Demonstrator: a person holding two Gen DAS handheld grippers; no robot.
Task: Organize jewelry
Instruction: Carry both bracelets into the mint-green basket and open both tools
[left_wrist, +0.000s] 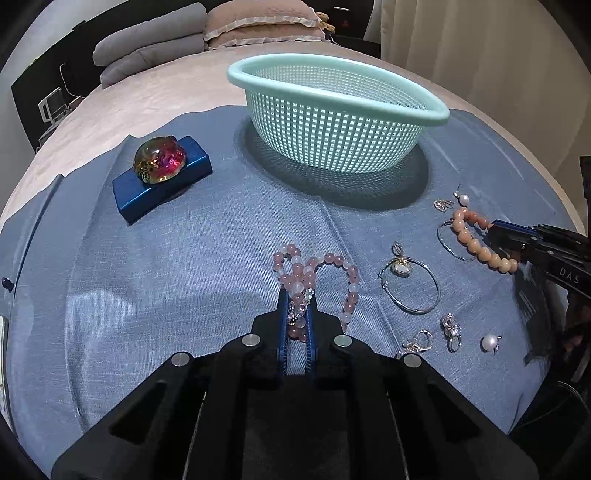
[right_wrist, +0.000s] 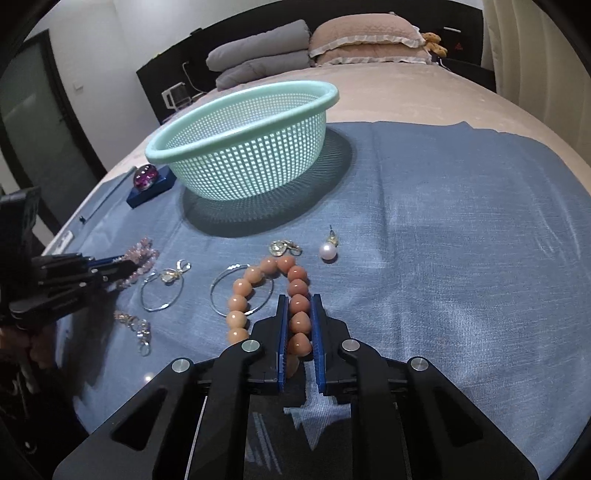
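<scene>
the left gripper (left_wrist: 296, 295) is nearly closed, its blue pads pinching one end of the pink bracelet (left_wrist: 314, 273), which otherwise lies looped on the blue cloth (left_wrist: 184, 277). the right gripper (right_wrist: 299, 302) is likewise narrowed onto the peach bracelet (right_wrist: 266, 291), with several beads clamped between its pads and the rest curving across a small hoop (right_wrist: 221, 295) on the cloth. from the left wrist view the right gripper reaches in at the right edge onto that same peach bracelet (left_wrist: 476, 240). between the two bracelets lies a large hoop (left_wrist: 413, 284) with a pendant earring (left_wrist: 399, 264) on it. a pearl stud (right_wrist: 328, 253) and a gold clasp (right_wrist: 282, 248) lie just past the peach beads; more earrings (left_wrist: 448, 330) and a loose pearl (left_wrist: 488, 343) lie nearer the left camera. the mint basket (left_wrist: 332, 70) stands upright behind the jewelry, and a glass dome (left_wrist: 159, 164) sits on a blue box (left_wrist: 140, 199) to its left.
</scene>
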